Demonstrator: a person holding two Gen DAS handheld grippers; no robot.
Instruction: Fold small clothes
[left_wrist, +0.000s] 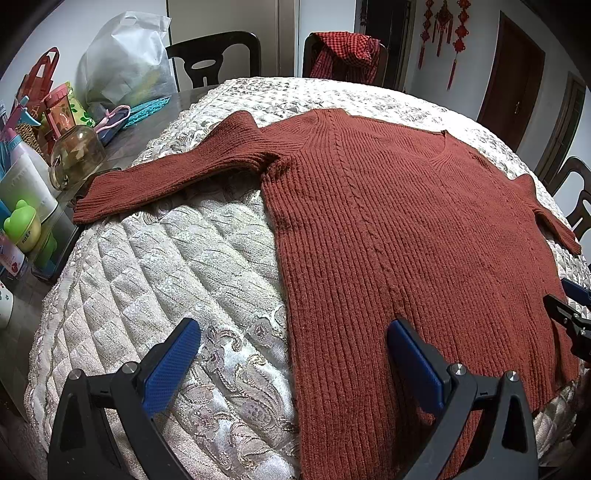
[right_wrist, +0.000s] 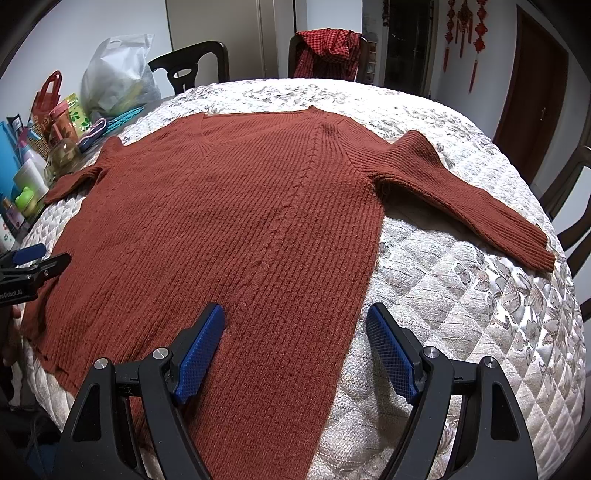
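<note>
A rust-red ribbed knit sweater (left_wrist: 388, 229) lies flat, front up, on a quilted cream cover (left_wrist: 166, 280), sleeves spread out to both sides. It also shows in the right wrist view (right_wrist: 229, 229). My left gripper (left_wrist: 293, 332) is open and empty, hovering over the sweater's left bottom edge. My right gripper (right_wrist: 295, 314) is open and empty, over the sweater's right bottom edge. The left sleeve (left_wrist: 166, 177) reaches toward the table's clutter; the right sleeve (right_wrist: 476, 206) lies on the cover. Each gripper shows at the edge of the other's view (left_wrist: 569, 310) (right_wrist: 29, 266).
Bottles, a glass jar (left_wrist: 75, 155), bags and a white plastic bag (left_wrist: 125, 62) crowd the table's left side. Dark chairs stand behind; one (left_wrist: 347, 55) carries a red checked cloth. A brown door (left_wrist: 513, 81) is at the right.
</note>
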